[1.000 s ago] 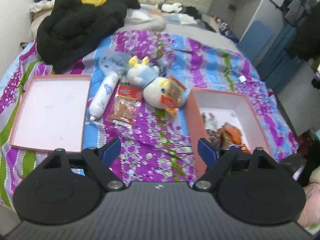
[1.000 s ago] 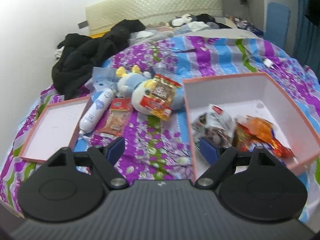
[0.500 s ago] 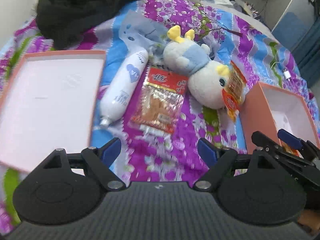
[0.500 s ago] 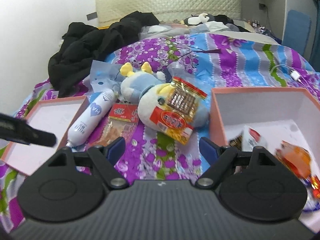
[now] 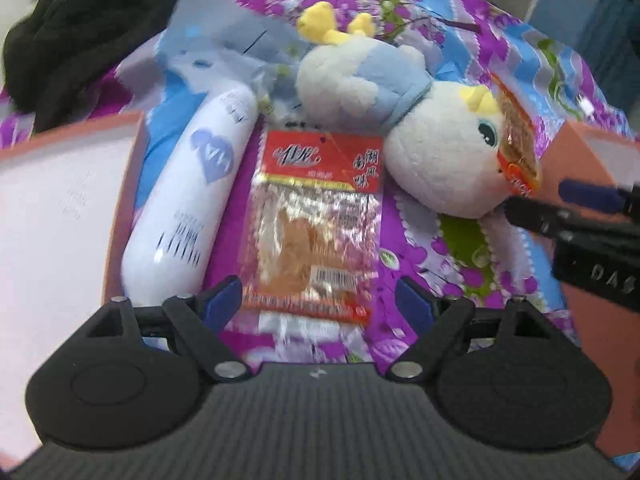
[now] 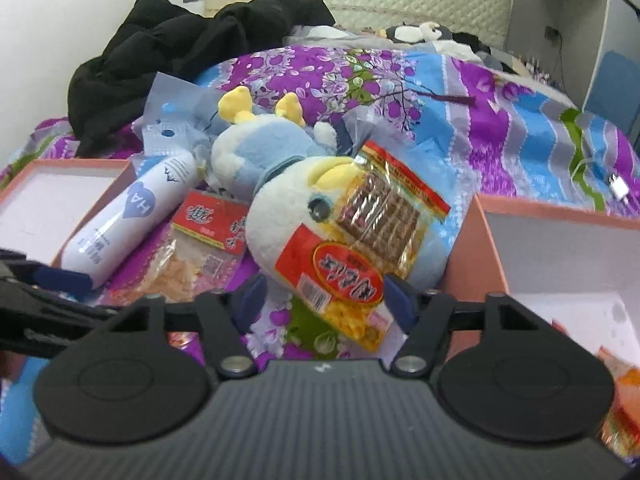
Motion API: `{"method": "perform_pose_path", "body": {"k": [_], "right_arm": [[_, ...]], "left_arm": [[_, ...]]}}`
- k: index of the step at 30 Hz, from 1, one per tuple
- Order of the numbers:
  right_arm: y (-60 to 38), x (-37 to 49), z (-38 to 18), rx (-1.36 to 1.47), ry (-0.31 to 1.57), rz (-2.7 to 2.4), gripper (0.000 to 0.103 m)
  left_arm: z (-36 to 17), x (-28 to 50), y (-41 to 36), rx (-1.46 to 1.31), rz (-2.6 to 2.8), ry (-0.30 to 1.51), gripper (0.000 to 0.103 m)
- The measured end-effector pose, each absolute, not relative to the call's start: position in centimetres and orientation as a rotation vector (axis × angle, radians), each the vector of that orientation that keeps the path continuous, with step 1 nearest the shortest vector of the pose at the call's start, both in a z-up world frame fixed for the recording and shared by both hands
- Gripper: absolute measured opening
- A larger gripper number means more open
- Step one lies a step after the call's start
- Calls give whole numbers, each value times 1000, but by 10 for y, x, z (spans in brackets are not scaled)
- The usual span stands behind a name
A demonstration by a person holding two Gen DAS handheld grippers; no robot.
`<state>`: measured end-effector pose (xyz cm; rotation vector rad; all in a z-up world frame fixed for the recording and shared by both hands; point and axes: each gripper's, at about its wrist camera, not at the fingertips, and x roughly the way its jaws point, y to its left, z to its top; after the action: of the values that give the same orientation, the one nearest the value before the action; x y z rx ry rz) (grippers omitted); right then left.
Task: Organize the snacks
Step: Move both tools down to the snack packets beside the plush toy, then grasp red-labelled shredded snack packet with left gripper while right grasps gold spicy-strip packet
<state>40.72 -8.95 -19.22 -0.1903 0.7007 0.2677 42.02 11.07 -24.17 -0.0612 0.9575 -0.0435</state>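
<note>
Both grippers bear down on a cluttered bed: the left gripper, jaws spread wide and empty, straddles the near end of a clear red-topped snack packet lying flat on the purple floral bedspread; the right gripper, jaws closing with nothing yet pinched, frames the lower end of a yellow-and-red snack bag propped against a plush toy. Beside it stands the open pink box, seemingly the snacks' destination; the box lid and a white bottle lie left. A second ago both grippers hung higher and farther back, the right's jaws wider.
</note>
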Motion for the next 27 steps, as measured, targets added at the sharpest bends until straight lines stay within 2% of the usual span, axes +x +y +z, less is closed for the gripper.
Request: {"method": "perform_pose_path", "body": {"k": [5, 6, 9, 11, 12, 19, 27], "right_arm": [[-76, 416, -202, -264, 704, 272, 63], [-74, 416, -203, -278, 698, 271, 55], [-72, 419, -205, -295, 704, 265, 19], [-73, 417, -204, -293, 697, 263, 14], [-73, 414, -202, -293, 686, 261, 7], [-84, 394, -185, -278, 656, 255, 3], [-107, 344, -157, -272, 647, 288, 3]], "left_arm": [[-273, 442, 111, -15, -56, 1000, 86], [-277, 444, 112, -17, -62, 1009, 85], [-286, 447, 117, -40, -47, 1008, 84], [-287, 450, 116, -24, -55, 1002, 81], [-286, 450, 115, -22, -60, 997, 77], [-276, 444, 108, -15, -56, 988, 57], [-251, 415, 103, -83, -45, 1025, 52]]}}
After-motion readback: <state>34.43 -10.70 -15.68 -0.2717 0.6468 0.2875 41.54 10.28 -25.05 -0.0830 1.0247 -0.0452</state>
